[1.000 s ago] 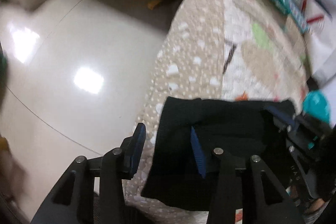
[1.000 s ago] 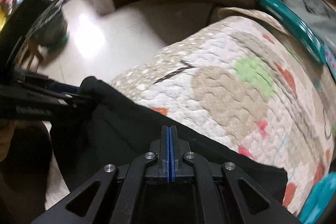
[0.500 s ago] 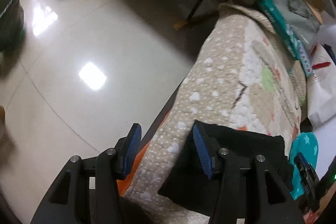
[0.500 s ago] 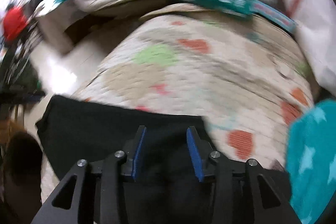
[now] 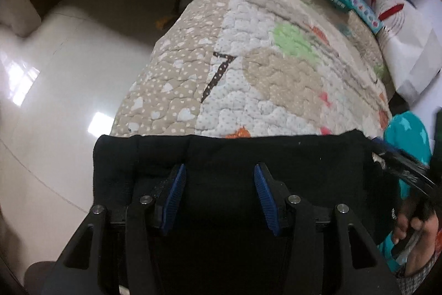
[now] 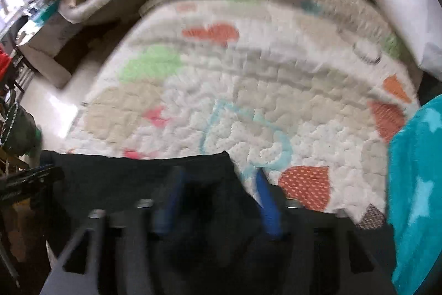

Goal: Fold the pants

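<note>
On quilt point(image 5: 276, 73): black pants point(image 5: 248, 156); both tools spread; only left view shows floor point(image 5: 69, 73).

Patterned quilt point(image 5: 276, 68), teal starred blanket point(image 6: 417, 184), glossy tiled floor point(image 5: 55, 90).

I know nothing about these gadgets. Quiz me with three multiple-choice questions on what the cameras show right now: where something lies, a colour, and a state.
1. The folded black pants lie on:
A. the patterned quilted mat
B. the shiny floor
C. a chair

2. The left gripper finger pads are:
A. red
B. blue
C. white

3. The left gripper's jaws stand:
A. clamped shut
B. spread apart over the pants
C. out of view

Answers: 1 A, quilt shows just past the pants' far edge. 2 B, both ribbed pads look blue. 3 B, black cloth shows in the wide gap between them.
</note>
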The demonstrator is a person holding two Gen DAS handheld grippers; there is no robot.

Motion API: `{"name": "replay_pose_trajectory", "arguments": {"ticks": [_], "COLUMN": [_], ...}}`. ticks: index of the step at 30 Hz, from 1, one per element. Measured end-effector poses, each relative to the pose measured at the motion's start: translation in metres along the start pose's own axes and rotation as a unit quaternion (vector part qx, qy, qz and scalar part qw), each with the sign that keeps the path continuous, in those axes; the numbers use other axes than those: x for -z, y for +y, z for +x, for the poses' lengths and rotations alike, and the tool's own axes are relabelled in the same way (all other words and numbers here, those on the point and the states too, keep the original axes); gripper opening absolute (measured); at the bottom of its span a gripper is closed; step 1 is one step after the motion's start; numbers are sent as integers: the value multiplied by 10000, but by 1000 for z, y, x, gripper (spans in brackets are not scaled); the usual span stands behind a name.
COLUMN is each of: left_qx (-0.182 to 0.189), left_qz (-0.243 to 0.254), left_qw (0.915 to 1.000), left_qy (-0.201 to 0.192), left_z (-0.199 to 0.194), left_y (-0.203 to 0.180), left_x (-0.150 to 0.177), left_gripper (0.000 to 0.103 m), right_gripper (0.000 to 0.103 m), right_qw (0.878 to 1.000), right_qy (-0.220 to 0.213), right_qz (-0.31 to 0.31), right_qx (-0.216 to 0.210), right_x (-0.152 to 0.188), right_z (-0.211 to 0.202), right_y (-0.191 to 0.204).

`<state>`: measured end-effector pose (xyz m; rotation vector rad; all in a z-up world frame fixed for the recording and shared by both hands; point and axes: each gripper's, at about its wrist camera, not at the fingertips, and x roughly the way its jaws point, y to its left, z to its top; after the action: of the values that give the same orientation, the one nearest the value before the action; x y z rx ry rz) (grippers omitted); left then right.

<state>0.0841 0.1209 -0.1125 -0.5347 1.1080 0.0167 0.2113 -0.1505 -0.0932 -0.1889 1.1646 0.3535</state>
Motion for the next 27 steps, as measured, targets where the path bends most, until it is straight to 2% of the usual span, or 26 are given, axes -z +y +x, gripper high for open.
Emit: {"name": "replay_pose_trajectory", "arguments": {"ticks": [1, 2, 3, 4, 6, 9, 13, 14, 16, 17, 22, 27], "left_qx": [16, 27, 38, 50, 5, -309, -373, -342, -326, -337, -377, -332], "left_qz": [63, 163, 239, 309, 444, 830, 986, 966, 973, 983, 1042, 1029], "left_qw": [10000, 9997, 9994, 9987, 9974, 9929, 9904, 9908, 9907, 9906, 9896, 9899], "left_qy": [-69, -161, -256, -392, -573, -795, -892, -888, -890, -895, -919, -914], "left_z": [0, -1, 1, 2, 3, 4, 4, 3, 3, 3, 3, 3], "left_y": [-1, -2, -3, -3, -6, -18, -19, -17, -16, -17, -18, -17], "left_x": [1, 3, 4, 7, 11, 18, 20, 20, 20, 21, 21, 21], "left_gripper": [51, 51, 51, 51, 53, 54, 54, 54, 54, 54, 54, 55], "right_gripper": [64, 47, 25, 16, 14, 11, 13, 21, 45, 47, 50, 50], "right_qw": [9998, 9991, 9989, 9994, 9997, 9994, 9963, 9946, 9923, 9905, 9764, 9590], "right_qy": [156, 258, 238, 197, 164, 68, -266, -406, -640, -719, -705, -383], "right_qz": [71, 101, 112, 51, -48, 278, 797, 939, 1052, 1116, 1876, 2573], "right_qx": [-96, -318, -393, -294, -147, -170, -196, -191, 132, 361, 801, 1122], "right_x": [0, 1, 0, -3, -10, -19, -23, -20, -9, 1, 57, 95], "right_z": [10, 17, 18, 16, 15, 13, -4, -18, -42, -56, -93, -89], "right_y": [-2, -2, -1, 2, 6, -6, -33, -44, -58, -67, -124, -176]}}
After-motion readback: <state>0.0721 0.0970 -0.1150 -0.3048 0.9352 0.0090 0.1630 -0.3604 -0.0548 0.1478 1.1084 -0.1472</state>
